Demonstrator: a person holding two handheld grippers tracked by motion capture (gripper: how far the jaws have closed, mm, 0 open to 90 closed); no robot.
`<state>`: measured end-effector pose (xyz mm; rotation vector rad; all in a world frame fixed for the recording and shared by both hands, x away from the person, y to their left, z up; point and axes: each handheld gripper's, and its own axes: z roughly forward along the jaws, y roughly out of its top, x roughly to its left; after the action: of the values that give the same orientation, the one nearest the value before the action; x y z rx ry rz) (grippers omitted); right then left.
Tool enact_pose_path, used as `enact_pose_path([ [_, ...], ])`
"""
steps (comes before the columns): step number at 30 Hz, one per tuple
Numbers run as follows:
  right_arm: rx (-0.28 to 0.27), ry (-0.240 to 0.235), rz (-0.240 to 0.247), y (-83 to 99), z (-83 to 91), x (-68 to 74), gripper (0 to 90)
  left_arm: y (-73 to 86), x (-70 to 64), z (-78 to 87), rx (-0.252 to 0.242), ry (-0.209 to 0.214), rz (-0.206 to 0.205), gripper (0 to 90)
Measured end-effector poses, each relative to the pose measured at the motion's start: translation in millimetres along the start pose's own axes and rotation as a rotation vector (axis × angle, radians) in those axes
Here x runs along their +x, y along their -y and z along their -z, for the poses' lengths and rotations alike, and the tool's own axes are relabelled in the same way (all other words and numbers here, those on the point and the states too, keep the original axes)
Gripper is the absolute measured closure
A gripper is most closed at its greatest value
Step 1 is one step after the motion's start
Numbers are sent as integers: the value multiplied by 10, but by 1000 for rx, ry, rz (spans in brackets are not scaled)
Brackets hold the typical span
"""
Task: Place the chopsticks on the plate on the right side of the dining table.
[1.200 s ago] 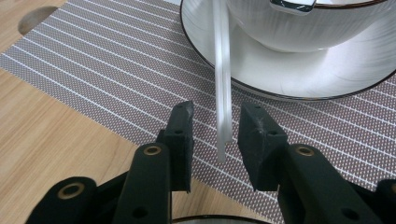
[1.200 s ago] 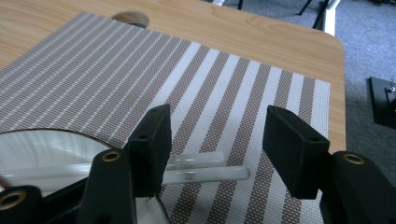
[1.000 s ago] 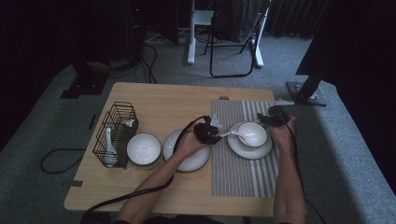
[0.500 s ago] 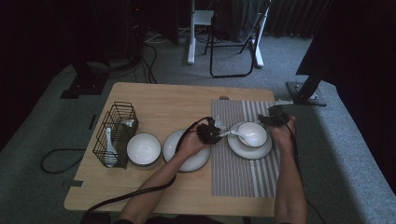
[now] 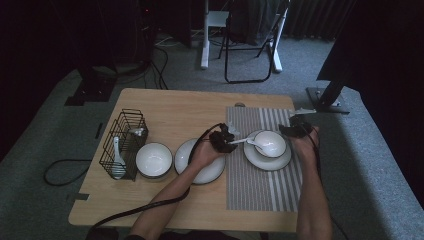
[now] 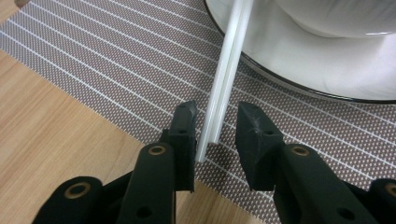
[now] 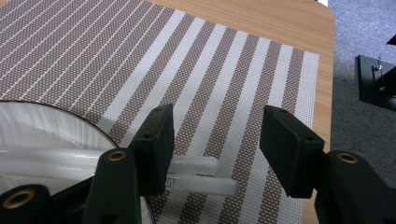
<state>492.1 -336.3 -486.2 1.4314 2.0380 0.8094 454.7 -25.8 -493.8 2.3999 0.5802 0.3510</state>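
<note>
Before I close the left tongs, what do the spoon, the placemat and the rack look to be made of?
Spoon: probably glazed ceramic, though hard plastic is possible; it is white and smooth with a soft sheen. Placemat: woven vinyl or similar synthetic mesh, showing a dotted weave in brown and white stripes. Rack: thin black wire, likely coated metal, an open grid you can see through.

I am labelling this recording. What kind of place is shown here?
Probably a dim room arranged as a dining setup: a wooden table with a striped placemat, a wire basket, and a folding chair behind.

High view looking forward and down over the table, both gripper views close above the striped placemat.
</note>
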Motion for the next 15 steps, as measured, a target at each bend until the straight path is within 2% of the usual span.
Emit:
enact_pose_path([
  [11, 13, 13, 6, 25, 28, -7, 463, -5, 42, -11, 15, -38, 41, 691],
  [15, 13, 13, 6, 27, 29, 4, 470, -14, 61, -24, 5, -43, 82, 735],
])
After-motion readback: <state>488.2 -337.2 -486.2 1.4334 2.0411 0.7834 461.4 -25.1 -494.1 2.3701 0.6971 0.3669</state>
